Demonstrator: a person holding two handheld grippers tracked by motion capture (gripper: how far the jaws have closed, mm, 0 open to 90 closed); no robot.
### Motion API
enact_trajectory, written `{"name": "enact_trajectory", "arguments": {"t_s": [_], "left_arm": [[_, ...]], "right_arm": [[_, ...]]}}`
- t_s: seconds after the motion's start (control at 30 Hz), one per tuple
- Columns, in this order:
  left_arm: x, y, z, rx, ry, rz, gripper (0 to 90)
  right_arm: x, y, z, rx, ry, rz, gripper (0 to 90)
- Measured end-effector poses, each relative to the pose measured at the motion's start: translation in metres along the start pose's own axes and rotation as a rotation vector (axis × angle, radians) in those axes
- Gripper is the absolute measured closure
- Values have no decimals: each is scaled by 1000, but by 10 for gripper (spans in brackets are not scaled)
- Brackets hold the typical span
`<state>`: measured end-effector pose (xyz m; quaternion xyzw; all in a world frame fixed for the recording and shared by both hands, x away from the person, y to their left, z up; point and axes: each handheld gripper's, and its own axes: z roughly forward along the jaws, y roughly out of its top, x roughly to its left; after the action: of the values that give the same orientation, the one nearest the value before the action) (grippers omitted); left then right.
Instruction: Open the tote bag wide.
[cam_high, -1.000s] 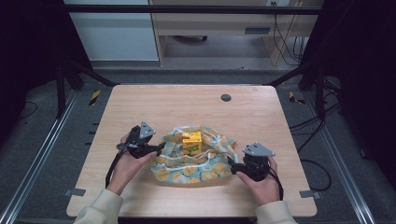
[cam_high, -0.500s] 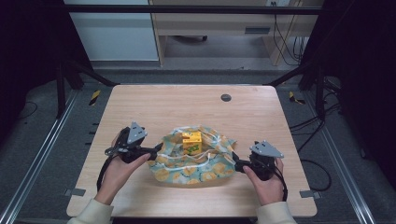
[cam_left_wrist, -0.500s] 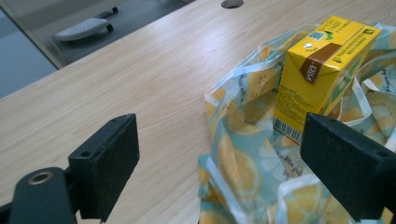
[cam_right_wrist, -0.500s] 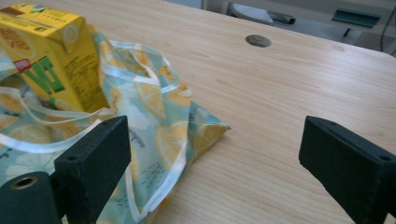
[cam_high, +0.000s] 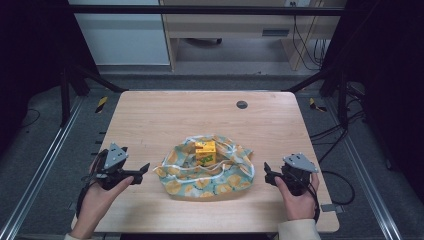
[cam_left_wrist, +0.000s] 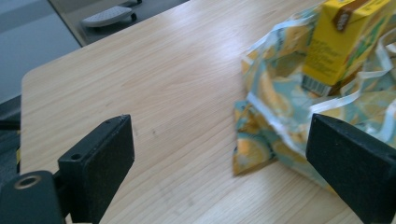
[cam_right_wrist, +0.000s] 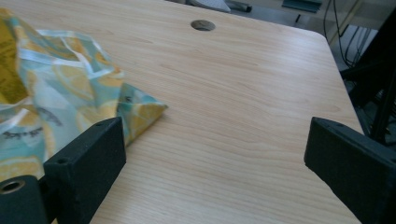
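Two grippers you hold flank the crumpled lemon-print fabric bag (cam_high: 207, 172): left gripper (cam_high: 142, 170) and right gripper (cam_high: 266, 172), jaws just opened wide, nothing between them. Upright yellow drink carton (cam_high: 205, 152) stands on the bag, mid wooden table (cam_high: 170, 117).

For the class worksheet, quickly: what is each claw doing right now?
Left claw: open, holding nothing, jaws just widened beside the bag.
Right claw: open, holding nothing, jaws just widened.

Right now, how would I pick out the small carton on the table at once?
On the wooden table, find the lemon-print cloth bag lying crumpled near the front edge. The yellow carton stands upright on it, the only boxy, solid-yellow thing there.
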<state>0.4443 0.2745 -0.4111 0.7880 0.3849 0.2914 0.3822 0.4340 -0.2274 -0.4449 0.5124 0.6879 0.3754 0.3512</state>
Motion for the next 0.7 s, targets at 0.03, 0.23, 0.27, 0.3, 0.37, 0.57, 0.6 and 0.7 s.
{"name": "enact_trajectory", "arguments": {"t_s": [0.03,0.23,0.27,0.3,0.37,0.57,0.6,0.7], "left_arm": [[3,-2,0,4,2,-7,74],[19,-14,2,16,33,-47,72],[21,-17,2,17,39,-53,72],[24,-19,2,18,44,-58,72],[29,-23,4,25,61,-63,69],[42,-40,13,55,73,-91,64],[44,-42,14,64,72,-91,63],[48,-47,16,69,80,-82,63]], "right_arm": [[-3,-1,0,1,-6,8,60],[-12,-4,-3,1,-24,36,57],[-12,-4,-3,5,-25,38,57],[-13,-4,-3,7,-25,35,57],[-14,-5,-2,18,-28,38,57],[-23,-11,5,78,-36,65,65],[-24,-13,6,89,-37,70,65],[-28,-15,10,126,-53,66,70]]}}
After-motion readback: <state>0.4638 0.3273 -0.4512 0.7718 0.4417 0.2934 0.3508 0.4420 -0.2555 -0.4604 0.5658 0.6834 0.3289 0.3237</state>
